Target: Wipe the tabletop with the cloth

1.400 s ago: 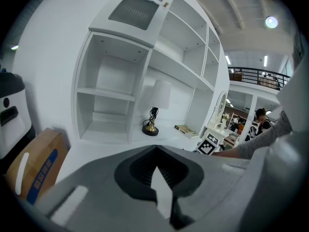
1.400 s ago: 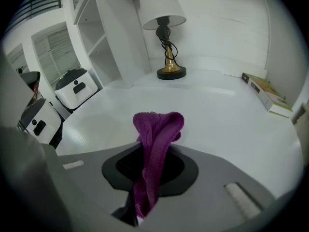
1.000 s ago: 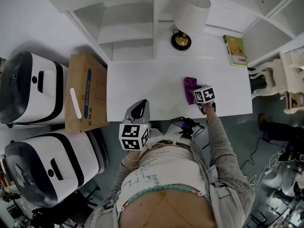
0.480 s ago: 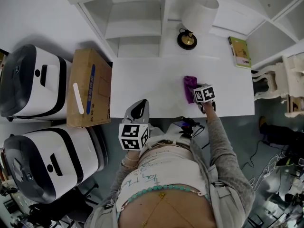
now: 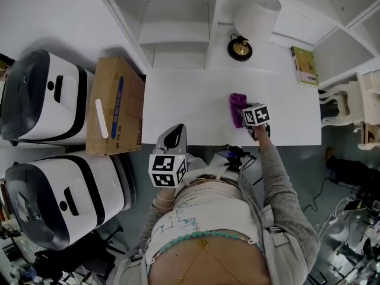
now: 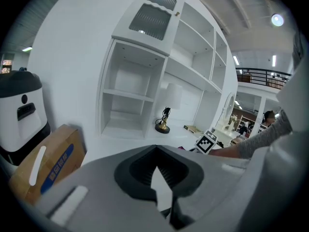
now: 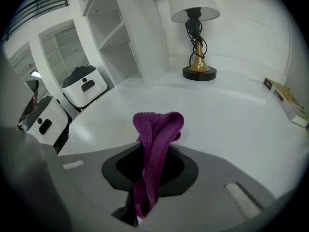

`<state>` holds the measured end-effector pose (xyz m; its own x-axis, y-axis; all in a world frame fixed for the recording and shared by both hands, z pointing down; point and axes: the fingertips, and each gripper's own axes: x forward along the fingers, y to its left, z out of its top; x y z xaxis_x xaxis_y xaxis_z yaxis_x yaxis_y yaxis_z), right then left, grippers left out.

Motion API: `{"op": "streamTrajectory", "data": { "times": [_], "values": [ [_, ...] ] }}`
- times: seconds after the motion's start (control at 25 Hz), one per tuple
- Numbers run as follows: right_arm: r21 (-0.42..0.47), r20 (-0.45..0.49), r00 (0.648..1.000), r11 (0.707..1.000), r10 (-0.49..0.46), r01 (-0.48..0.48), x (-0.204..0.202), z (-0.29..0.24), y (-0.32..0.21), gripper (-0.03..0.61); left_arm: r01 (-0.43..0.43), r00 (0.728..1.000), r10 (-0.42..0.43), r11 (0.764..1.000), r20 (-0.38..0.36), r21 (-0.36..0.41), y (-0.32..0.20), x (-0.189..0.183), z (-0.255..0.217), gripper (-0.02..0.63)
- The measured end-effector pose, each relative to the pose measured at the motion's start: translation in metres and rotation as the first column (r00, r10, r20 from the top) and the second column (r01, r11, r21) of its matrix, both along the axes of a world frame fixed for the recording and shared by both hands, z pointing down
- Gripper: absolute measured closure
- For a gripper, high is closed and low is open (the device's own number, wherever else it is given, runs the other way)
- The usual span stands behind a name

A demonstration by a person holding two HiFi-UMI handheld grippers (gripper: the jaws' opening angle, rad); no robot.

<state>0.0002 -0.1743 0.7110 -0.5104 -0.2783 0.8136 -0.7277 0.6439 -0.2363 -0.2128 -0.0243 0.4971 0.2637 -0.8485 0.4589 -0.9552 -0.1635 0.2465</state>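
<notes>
A purple cloth (image 5: 238, 108) lies bunched on the white tabletop (image 5: 196, 105), right of the middle and near the front edge. My right gripper (image 5: 244, 119) is shut on the purple cloth (image 7: 155, 149), which stands up folded between the jaws over the tabletop (image 7: 231, 129). My left gripper (image 5: 173, 137) hangs at the table's front edge, left of the middle, close to my body. Its jaws are shut with nothing between them in the left gripper view (image 6: 161, 204).
A lamp (image 5: 249, 25) stands at the back of the table, and a green book (image 5: 303, 65) lies at the back right. White shelving (image 5: 178, 25) rises behind. A cardboard box (image 5: 116, 111) and two white machines (image 5: 41, 100) stand left of the table.
The head view has shifted slightly, so the table sits a little right and lower in the frame. Both grippers and the cloth stay where they were.
</notes>
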Motion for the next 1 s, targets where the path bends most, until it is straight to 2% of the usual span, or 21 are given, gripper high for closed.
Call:
{"op": "streamTrajectory", "data": {
  "times": [1.0],
  "values": [
    [-0.034,0.027,0.996,0.995,-0.089,0.09,-0.06,-0.001,0.008,0.495,0.083,0.997,-0.083,0.997,0.001,0.001,0.017,-0.029,0.0,0.614]
  ]
}}
